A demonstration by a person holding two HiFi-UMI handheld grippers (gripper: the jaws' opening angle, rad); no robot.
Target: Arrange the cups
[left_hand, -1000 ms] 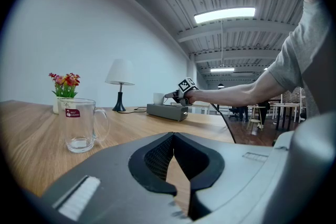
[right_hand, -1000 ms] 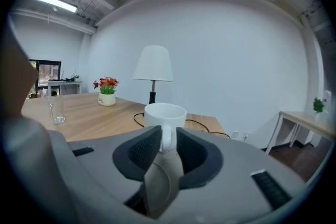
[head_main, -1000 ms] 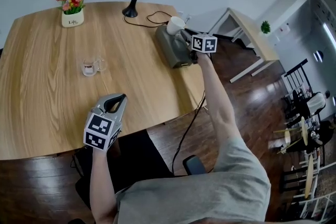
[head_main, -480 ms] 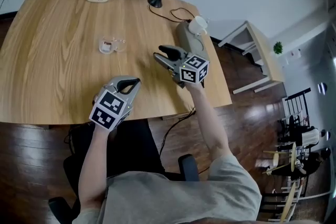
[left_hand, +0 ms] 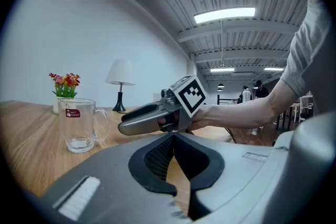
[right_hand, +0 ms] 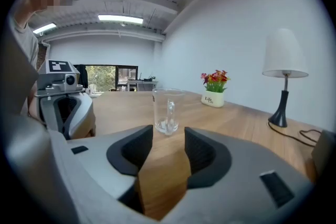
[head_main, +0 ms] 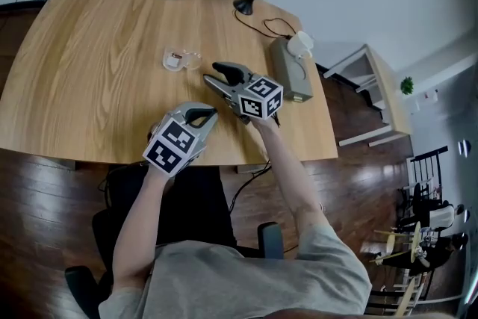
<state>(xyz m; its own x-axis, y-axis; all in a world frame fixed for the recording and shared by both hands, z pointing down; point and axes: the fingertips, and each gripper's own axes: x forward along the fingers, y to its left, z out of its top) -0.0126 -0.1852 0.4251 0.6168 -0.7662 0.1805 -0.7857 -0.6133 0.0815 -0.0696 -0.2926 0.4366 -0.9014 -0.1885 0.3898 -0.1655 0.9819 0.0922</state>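
Now the clear glass mug (head_main: 178,60) stands on the wooden tabletop (head_main: 89,48) at ten o'clock of the right hand-held gripper (head_main: 211,73), whose empty jaws have just been opening wide; the left hand-held gripper (head_main: 211,114) is closed, empty.

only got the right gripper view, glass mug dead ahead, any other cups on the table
observer: yes, a white cup sits at the far end of a grey box, by the right edge of the table.
operator: left gripper carrying anything
observer: no, the left gripper is shut with nothing in it, low over the table's near edge.
operator: anything on the mug i cant see
observer: the glass mug has a small red label on the side that faces the left gripper.
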